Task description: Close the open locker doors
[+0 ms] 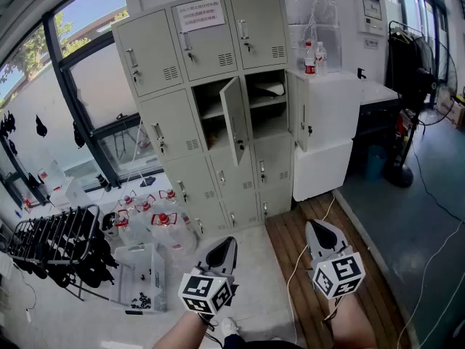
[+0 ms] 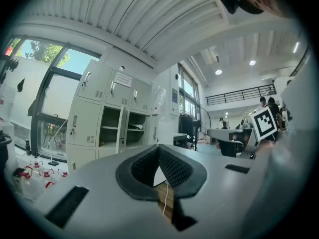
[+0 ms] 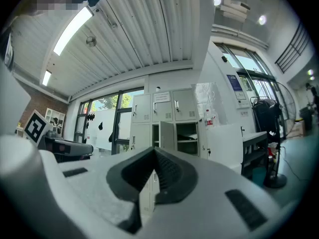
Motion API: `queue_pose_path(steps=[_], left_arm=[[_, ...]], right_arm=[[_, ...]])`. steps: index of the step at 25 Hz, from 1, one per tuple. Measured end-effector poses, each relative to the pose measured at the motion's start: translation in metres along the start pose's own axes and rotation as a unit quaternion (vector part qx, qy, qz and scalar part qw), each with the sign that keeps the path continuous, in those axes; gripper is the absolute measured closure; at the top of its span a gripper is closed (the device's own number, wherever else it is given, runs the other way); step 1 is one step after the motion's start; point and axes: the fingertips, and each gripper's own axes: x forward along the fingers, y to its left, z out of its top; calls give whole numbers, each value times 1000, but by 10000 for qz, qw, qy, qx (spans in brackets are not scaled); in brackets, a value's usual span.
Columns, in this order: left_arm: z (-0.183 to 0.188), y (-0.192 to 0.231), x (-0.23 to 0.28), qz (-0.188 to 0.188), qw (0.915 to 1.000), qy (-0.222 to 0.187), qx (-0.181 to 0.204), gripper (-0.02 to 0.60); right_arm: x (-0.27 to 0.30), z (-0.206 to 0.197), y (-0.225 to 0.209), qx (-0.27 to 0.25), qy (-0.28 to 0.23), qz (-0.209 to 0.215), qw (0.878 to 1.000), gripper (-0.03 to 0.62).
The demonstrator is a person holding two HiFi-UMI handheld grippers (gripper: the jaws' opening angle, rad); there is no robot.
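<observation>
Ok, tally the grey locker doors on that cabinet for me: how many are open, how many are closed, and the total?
Open grey metal locker doors: 2
Closed grey metal locker doors: 10
Total: 12

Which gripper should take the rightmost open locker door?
Right, probably. The right gripper sits roughly in line with the rightmost open door; the left gripper lines up with the middle open door. Both are shut and far off.
</observation>
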Motion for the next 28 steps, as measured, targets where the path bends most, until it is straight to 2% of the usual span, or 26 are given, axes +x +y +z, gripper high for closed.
queue_pose_path(steps=[19, 28], left_arm=[[-2, 11, -4, 102, 9999, -33, -2, 578], [-1, 38, 7, 69, 10000, 62, 5, 549]], right_arm=[[5, 5, 8, 60, -170, 121, 9998, 592], [33, 2, 19, 195, -127, 273, 9994, 564]])
